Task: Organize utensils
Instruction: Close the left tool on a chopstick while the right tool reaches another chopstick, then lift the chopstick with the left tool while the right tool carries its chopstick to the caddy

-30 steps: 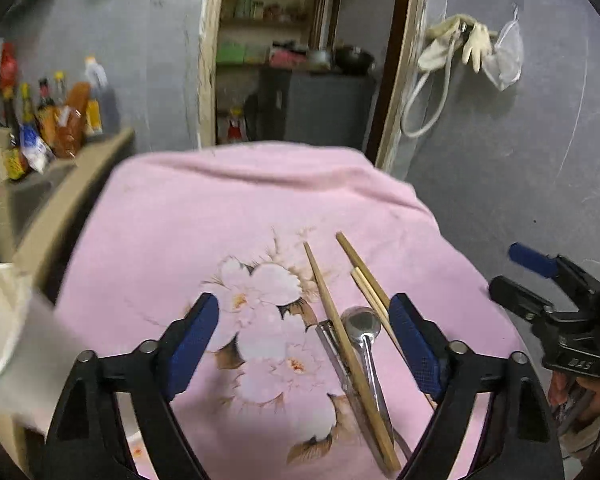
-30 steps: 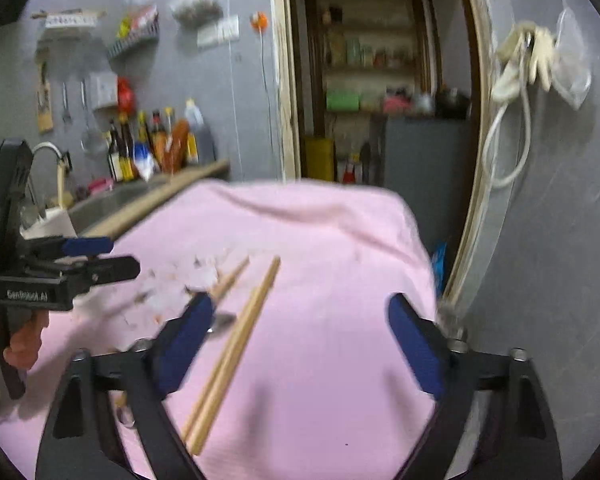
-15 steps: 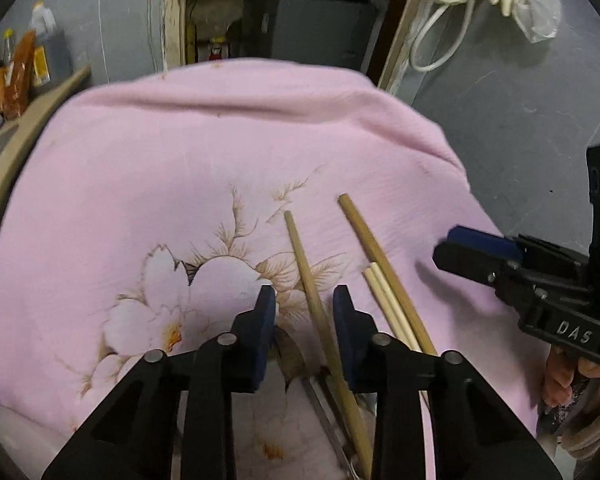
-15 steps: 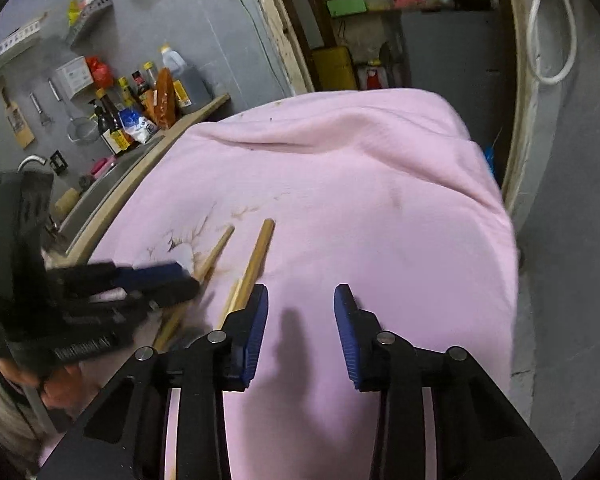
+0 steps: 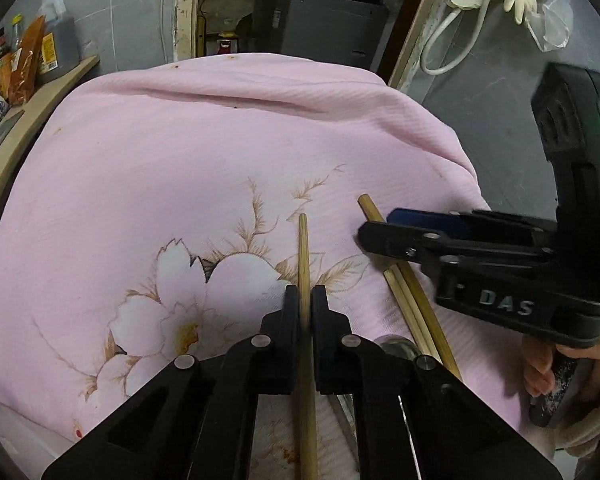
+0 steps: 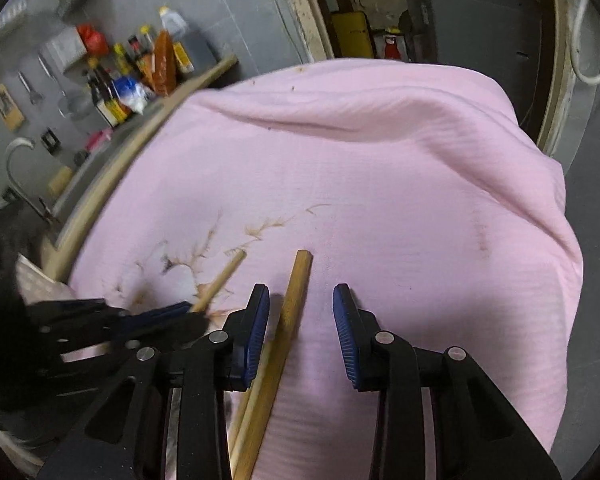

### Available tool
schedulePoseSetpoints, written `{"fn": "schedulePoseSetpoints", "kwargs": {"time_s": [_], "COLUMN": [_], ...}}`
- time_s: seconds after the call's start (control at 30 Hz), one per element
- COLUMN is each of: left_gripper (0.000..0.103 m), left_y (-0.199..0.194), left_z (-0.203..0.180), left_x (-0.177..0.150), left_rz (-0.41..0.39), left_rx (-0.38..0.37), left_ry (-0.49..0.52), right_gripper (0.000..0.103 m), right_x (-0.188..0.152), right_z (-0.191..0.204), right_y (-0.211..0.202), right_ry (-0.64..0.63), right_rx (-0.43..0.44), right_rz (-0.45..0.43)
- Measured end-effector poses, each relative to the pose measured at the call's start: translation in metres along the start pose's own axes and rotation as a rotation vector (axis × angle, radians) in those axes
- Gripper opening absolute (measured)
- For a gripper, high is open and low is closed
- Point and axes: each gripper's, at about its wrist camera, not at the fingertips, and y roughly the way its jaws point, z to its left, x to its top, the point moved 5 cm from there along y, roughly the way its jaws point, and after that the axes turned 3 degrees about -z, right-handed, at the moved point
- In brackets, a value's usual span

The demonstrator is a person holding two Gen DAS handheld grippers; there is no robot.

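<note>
across the middle of both frames the pink cloth (image 5: pixel 180 168) carries the work, the left gripper (image 5: pixel 306 300) pinching one light, stiff, slippery chopstick (image 5: pixel 303 248) midway, the right gripper (image 6: pixel 300 320) spread around a thicker chopstick (image 6: pixel 296 284), untouched.

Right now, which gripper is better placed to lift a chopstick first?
Left. The left gripper is already shut on a chopstick. The right gripper is open: the thicker chopstick lies between its jaws, nearer the left pad, ungripped.
</note>
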Motion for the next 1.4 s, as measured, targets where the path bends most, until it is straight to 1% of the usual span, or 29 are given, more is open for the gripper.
{"fn": "schedulePoseSetpoints", "kwargs": {"time_s": [0.07, 0.13, 0.17, 0.2, 0.23, 0.3, 0.37, 0.43, 0.5, 0.57, 0.63, 0.67, 0.8, 0.87, 1.07, 1.13, 1.2, 1.3, 1.4], "left_gripper": [0.005, 0.005, 0.005, 0.005, 0.004, 0.004, 0.004, 0.004, 0.004, 0.004, 0.004, 0.004, 0.004, 0.004, 0.004, 0.004, 0.004, 0.004, 0.004], "left_y": [0.001, 0.002, 0.003, 0.002, 0.002, 0.001, -0.007, -0.018, -0.035, -0.057, -0.08, -0.089, -0.129, -0.14, -0.183, -0.202, -0.223, -0.252, -0.286], "left_z": [0.0, -0.001, -0.001, -0.002, -0.002, -0.003, -0.006, -0.009, -0.014, -0.018, -0.022, -0.023, -0.03, -0.034, -0.034, -0.029, -0.025, -0.014, 0.001], "left_x": [0.002, 0.004, 0.004, 0.004, 0.003, 0.003, 0.003, 0.003, 0.005, 0.005, 0.004, 0.002, -0.008, -0.013, -0.021, -0.022, -0.023, -0.024, -0.024], "left_rz": [0.011, 0.023, 0.025, 0.027, 0.027, 0.019, -0.007, -0.049, -0.111, -0.178, -0.262, -0.301, -0.477, -0.535, -0.686, -0.737, -0.783, -0.841, -0.901], "left_rx": [0.001, 0.003, 0.004, 0.007, 0.01, 0.01, -0.01, -0.019, -0.031, -0.061, -0.058, -0.047, 0.039, 0.078, 0.153, 0.178, 0.192, 0.214, 0.24], "left_ry": [0.002, -0.001, -0.001, 0.0, -0.001, -0.008, -0.016, -0.018, -0.022, -0.026, -0.02, -0.013, 0.018, 0.022, -0.003, -0.011, -0.014, -0.019, -0.042], "right_gripper": [0.031, 0.031, 0.027, 0.011, 0.011, 0.007, 0.006, 0.006, 0.006, 0.006, 0.006, 0.006, 0.006, 0.006, 0.006, 0.006, 0.005, 0.005, 0.005], "right_x": [0.004, 0.007, 0.008, 0.008, 0.009, 0.007, 0.003, -0.001, -0.005, -0.01, -0.013, -0.015, -0.027, -0.036, -0.054, -0.054, -0.054, -0.047, -0.038], "right_z": [0.003, 0.002, 0.0, -0.001, -0.005, -0.012, -0.017, -0.018, -0.015, -0.01, -0.003, 0.001, 0.023, 0.04, 0.085, 0.101, 0.114, 0.137, 0.158], "right_y": [0.004, 0.005, 0.006, 0.006, 0.005, 0.001, -0.007, -0.018, -0.033, -0.055, -0.076, -0.088, -0.134, -0.157, -0.199, -0.207, -0.217, -0.23, -0.24], "right_ry": [-0.023, -0.018, -0.011, -0.004, 0.005, 0.063, 0.118, 0.129, 0.132, 0.119, 0.089, 0.074, 0.01, -0.046, -0.167, -0.208, -0.237, -0.259, -0.27], "right_rx": [-0.027, -0.034, -0.031, -0.037, -0.059, -0.023, 0.018, 0.035, 0.049, 0.059, 0.057, 0.059, 0.057, 0.035, -0.04, -0.071, -0.081, -0.054, -0.007], "right_rz": [0.023, 0.046, 0.055, 0.059, 0.061, 0.062, 0.044, 0.003, -0.04, -0.114, -0.191, -0.242, -0.457, -0.591, -0.885, -0.964, -1.035, -1.121, -1.165]}}
